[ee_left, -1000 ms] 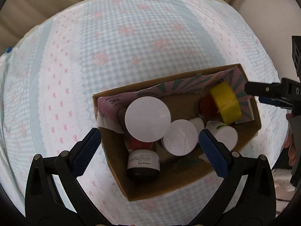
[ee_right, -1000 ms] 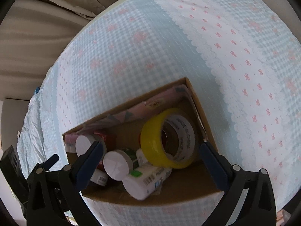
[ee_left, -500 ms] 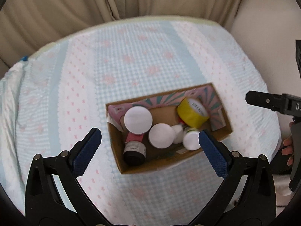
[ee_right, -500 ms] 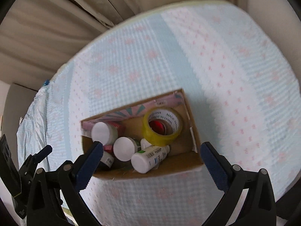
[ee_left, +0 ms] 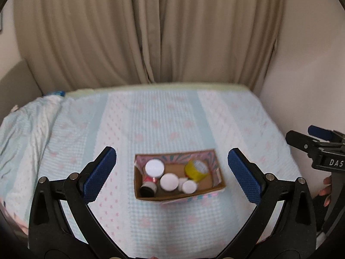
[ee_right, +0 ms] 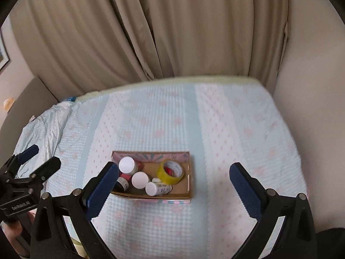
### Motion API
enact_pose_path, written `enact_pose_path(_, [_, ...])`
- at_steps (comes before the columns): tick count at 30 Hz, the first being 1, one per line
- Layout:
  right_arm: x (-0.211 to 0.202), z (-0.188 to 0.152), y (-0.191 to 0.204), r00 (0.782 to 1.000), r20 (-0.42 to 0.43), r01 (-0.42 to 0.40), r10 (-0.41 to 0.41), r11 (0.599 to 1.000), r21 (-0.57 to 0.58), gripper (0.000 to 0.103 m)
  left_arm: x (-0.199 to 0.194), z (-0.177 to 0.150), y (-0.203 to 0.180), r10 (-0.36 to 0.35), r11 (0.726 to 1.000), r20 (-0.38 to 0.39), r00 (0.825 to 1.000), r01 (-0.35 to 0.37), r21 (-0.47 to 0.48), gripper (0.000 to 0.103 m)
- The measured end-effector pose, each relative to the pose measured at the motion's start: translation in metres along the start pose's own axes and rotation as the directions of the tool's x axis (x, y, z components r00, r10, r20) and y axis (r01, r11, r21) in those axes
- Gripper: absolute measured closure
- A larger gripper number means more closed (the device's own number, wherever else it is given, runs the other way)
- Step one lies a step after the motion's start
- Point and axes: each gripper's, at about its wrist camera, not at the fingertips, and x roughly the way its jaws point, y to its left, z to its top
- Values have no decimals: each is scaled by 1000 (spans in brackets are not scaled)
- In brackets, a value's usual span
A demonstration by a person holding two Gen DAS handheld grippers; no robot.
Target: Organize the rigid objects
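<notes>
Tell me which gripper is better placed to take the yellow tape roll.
Right, marginally. The yellow tape roll sits at the right end of the open cardboard box, the right gripper side; both grippers are open, empty and well back.

A brown cardboard box (ee_left: 213, 186) sits open on the blue and pink checked bed cover (ee_left: 163, 125). Its inside back wall is pink with stripes. A yellow roll of tape (ee_right: 170, 172) leans at the right end of the box, and something red shows through its hole. On the left stand two jars with round white lids (ee_right: 126, 165). A white bottle (ee_right: 157, 189) lies on its side near the front. A dark jar (ee_left: 148, 189) lies in the front left corner.
</notes>
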Motion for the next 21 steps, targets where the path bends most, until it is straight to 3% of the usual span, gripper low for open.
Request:
enact_pose_path(6, [-63,-3,-9,990,138,30,-28,999,-17,0,-54,0,-22,32,999,122,992,-28,-32,0])
enact_pose_path(12, [-94,-21,-16,970,232,85,-75,996,-32,0,-82,-9,-43,60,998,203,977,-61,-3,0])
enact_pose_path(21, [-110,-32,-32,952,292,111,-96,993,-36,0,-91,-13,-67,66,997,225,972,-73,24,0])
